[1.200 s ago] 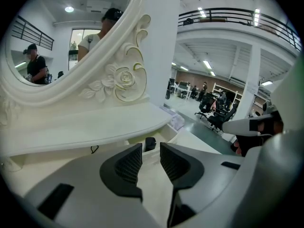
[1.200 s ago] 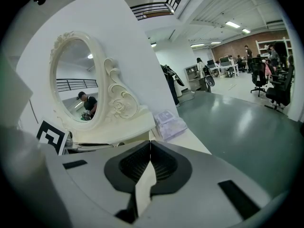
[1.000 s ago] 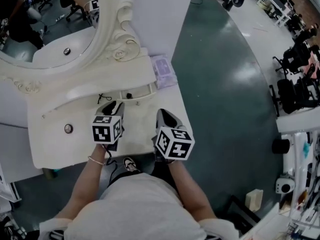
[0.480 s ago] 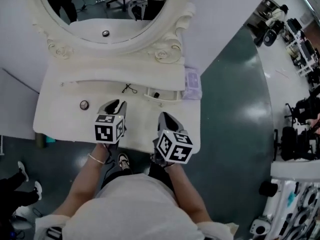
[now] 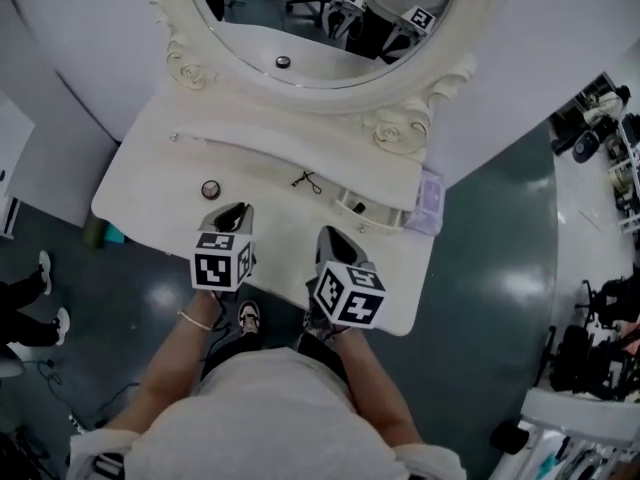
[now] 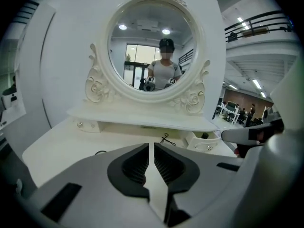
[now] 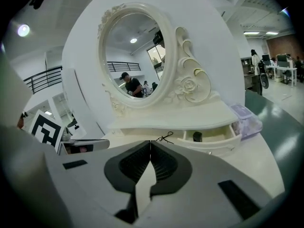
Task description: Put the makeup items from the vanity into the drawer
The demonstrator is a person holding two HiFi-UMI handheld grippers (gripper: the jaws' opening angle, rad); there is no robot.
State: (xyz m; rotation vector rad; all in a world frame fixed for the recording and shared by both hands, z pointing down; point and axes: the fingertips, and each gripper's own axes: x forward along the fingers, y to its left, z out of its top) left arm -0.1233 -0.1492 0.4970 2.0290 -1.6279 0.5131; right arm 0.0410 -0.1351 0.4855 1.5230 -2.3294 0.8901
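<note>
The white vanity fills the upper middle of the head view, its oval mirror (image 5: pixel 320 28) at the top and its worktop (image 5: pixel 150 193) sloping down to the right. Both grippers hover over the front edge of the worktop, low in the frame, and point up the picture towards the mirror.

The left gripper (image 5: pixel 232 214) holds nothing. Its jaws have just been closing and now stand a narrow slit apart, with only bare worktop showing through the gap. The right gripper (image 5: pixel 335 240), just to its right, is clenched: its own view shows the pads meeting at the tips, with nothing between them.

A small round compact (image 5: pixel 211 189) lies on the worktop just above the left gripper. A thin black wiry item (image 5: pixel 306 180), too small to name, lies further right, under the shelf below the mirror. Right of that, the drawer (image 5: pixel 381 219) stands pulled open, and a small dark item (image 5: pixel 357 208) sits inside it at its left end. A pale lilac box (image 5: pixel 429 202) rests at the right edge of the worktop, just beside the drawer.
</note>
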